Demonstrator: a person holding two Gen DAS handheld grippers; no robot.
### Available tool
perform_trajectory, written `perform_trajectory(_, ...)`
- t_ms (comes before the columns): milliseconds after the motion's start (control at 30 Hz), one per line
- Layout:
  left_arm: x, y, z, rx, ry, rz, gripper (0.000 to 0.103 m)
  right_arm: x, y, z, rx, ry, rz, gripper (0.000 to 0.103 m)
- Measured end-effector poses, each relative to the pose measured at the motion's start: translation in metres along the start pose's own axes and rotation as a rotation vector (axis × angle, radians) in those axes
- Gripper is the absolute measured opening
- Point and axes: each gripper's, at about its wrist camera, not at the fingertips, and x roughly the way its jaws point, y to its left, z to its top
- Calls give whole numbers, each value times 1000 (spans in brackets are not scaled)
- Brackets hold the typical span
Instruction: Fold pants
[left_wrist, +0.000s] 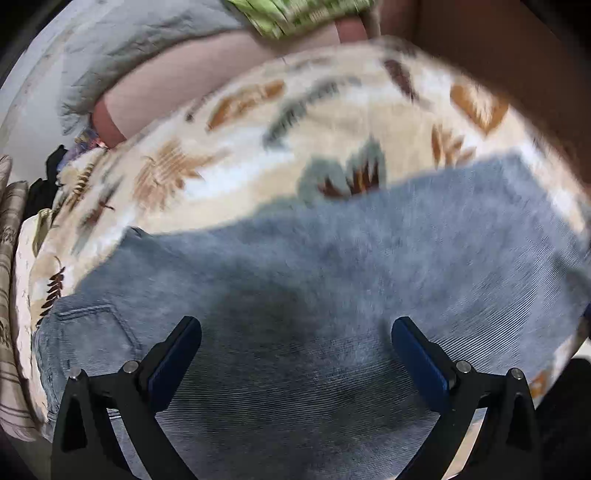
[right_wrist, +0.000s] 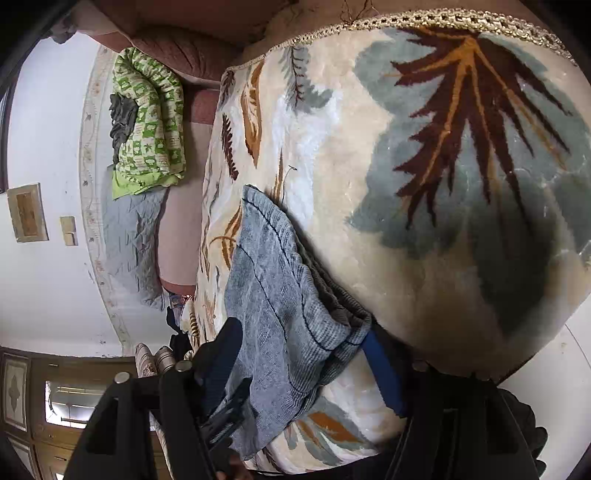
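The pants (left_wrist: 314, 295) lie spread on the bed's blanket (left_wrist: 240, 155), folding barely begun. The left claw (left_wrist: 295, 350) hangs spread above them; the right claw (right_wrist: 306, 354) pinches the hem.

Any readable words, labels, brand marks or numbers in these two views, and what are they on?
None can be read.
pants: no tag or brand mark visible; left view is motion-blurred.
leaf-print blanket: pattern only, no lettering.
green patterned quilt: small printed shapes, too small to tell if any are letters.
wall frames: too small to read.
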Motion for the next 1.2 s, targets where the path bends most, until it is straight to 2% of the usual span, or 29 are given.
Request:
perform_trajectory(67,-1,-3,-1,-18,-6,-40,103,2,2,0,-18,0,-12,74)
perform_trajectory(100,7,-9,-2,8,24,-42,103,3,4,0,-33,4,-25,74)
perform_trajectory(133,26,-22,-7,72,103,-20,103,3,6,0,-53,8,-38,74)
perform_trajectory(167,35,-28,-11,96,83,-5,103,4,8,0,-64,11,-51,70)
perform_trajectory(200,33,-28,-12,94,61,-1,103,4,10,0,-83,11,-95,64)
perform_trajectory(267,33,-31,-11,103,72,6,103,4,15,3,-119,9,-146,26)
perform_trajectory(367,35,-34,-12,130,73,5,103,1,45,0,-220,-14,-176,25)
perform_trajectory(467,37,-31,-10,117,71,-13,103,-1,116,-19,-415,-58,-159,25)
perform_trajectory(533,35,-9,-6,36,95,-125,102,5,169,-46,-580,-67,-135,25)
perform_trajectory(600,24,29,-9,-103,86,-196,96,20,213,-86,-744,-45,-95,25)
perform_trajectory(667,5,79,-20,-251,39,-212,96,37,242,-135,-903,6,-74,25)
perform_trajectory(733,-12,135,-40,-407,-1,-169,96,67,251,-182,-1018,92,-59,25)
perform_trajectory(800,-22,187,-65,-517,-4,-102,96,106,239,-213,-1046,208,-81,26)
perform_trajectory(833,-28,201,-77,-551,-1,-69,96,138,220,-227,-1045,290,-126,30)
perform_trajectory(867,-31,217,-90,-587,9,-22,96,163,205,-235,-1036,359,-161,44)
perform_trajectory(900,-30,226,-95,-601,16,-7,96,188,184,-241,-1015,437,-219,58)
perform_trajectory(933,-33,231,-101,-609,25,-2,96,193,170,-246,-1014,419,-208,68)
perform_trajectory(967,-35,231,-102,-603,26,-7,96,182,171,-247,-1026,364,-147,71)
perform_trajectory(1000,-39,226,-99,-583,14,-14,96,174,171,-244,-997,375,-116,75)
perform_trajectory(1033,-45,218,-94,-556,-6,-24,96,163,169,-233,-915,394,-75,77)
perform_trajectory(1067,-51,208,-88,-528,-30,-43,95,153,168,-222,-859,378,-47,77)
perform_trajectory(1133,-64,183,-72,-454,-88,-88,96,125,159,-197,-732,308,21,80)
perform_trajectory(1200,-75,147,-62,-336,-136,-115,96,111,144,-172,-624,271,72,82)
